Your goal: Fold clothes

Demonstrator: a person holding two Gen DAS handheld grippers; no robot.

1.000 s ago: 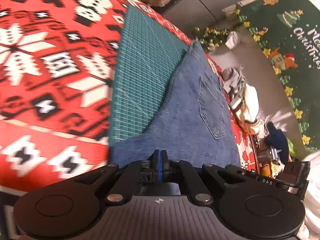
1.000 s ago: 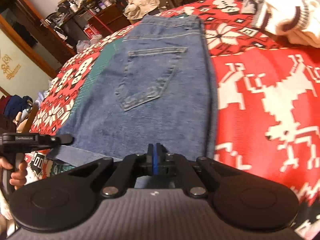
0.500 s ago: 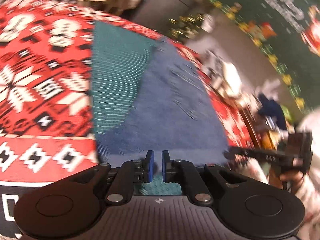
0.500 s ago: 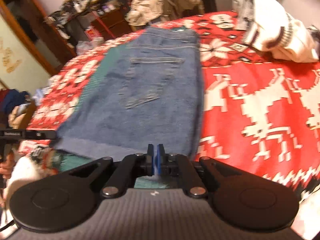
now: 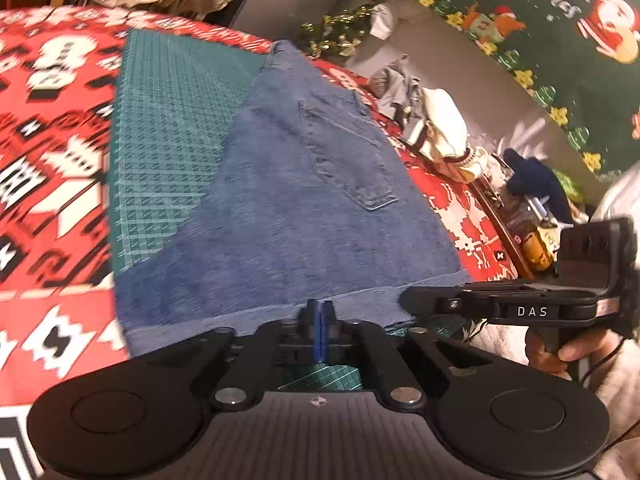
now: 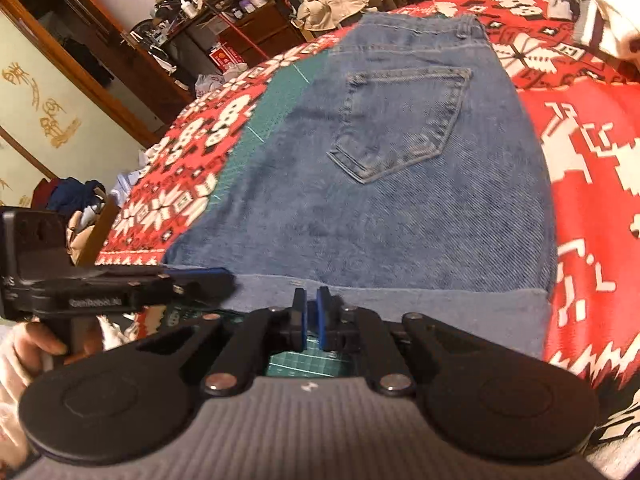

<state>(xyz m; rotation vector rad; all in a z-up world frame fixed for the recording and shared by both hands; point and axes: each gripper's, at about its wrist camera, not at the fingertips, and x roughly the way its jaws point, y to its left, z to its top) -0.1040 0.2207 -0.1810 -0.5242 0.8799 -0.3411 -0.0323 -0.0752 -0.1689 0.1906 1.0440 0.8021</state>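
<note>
Folded blue jeans (image 5: 300, 208) (image 6: 400, 208) lie flat on a green grid mat (image 5: 168, 140), back pocket (image 6: 404, 120) facing up and the turned-over hem nearest me. My left gripper (image 5: 320, 320) hovers just short of that hem; its jaws are closing, the blue pads meet and nothing is between them. From the right wrist view the left gripper (image 6: 216, 276) reaches in from the left, level with the hem. My right gripper (image 6: 312, 312) is also at the hem, jaws closing to a narrow gap with no cloth in it; the left wrist view shows the right gripper (image 5: 408, 300) side-on.
A red and white patterned cloth (image 5: 52, 140) (image 6: 592, 152) covers the table around the mat. A cream sweater (image 5: 444, 132) (image 6: 608, 20) lies at the far right. A dark blue garment (image 5: 536, 180) and clutter sit beyond the table edge. Hands (image 5: 576, 352) (image 6: 40, 344) hold the grips.
Both grippers were shut on the jeans' near edge a second ago; they have let go and drawn back from it. The left gripper has rolled, and the jeans stay flat.
</note>
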